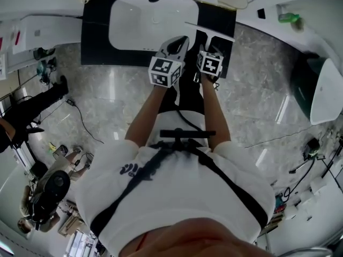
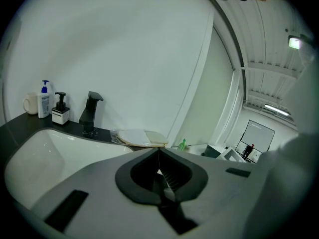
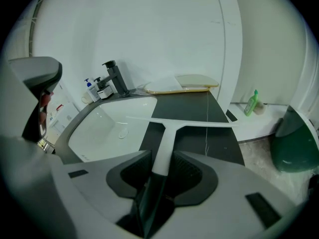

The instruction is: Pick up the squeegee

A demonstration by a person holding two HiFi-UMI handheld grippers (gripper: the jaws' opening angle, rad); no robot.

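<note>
The squeegee (image 3: pixel 182 122) has a long white blade and a handle that is white near the blade and dark lower down. My right gripper (image 3: pixel 162 156) is shut on that handle, and the blade hangs crosswise over the black counter (image 3: pixel 199 108), right of the sink. In the head view the squeegee (image 1: pixel 210 30) juts out ahead of the right gripper (image 1: pixel 205 40). The left gripper (image 1: pixel 179 43) sits beside it over the basin's front edge. Its jaws meet with nothing between them in the left gripper view (image 2: pixel 159 153).
A white basin (image 1: pixel 134 25) is sunk in the counter, with a black faucet (image 2: pixel 90 113), a soap bottle (image 2: pixel 45 98) and a pump dispenser (image 2: pixel 60 108) behind it. Folded cloths (image 3: pixel 189 82) lie at the back. A green bottle (image 3: pixel 252 103) and a dark green bin (image 3: pixel 294 143) stand to the right.
</note>
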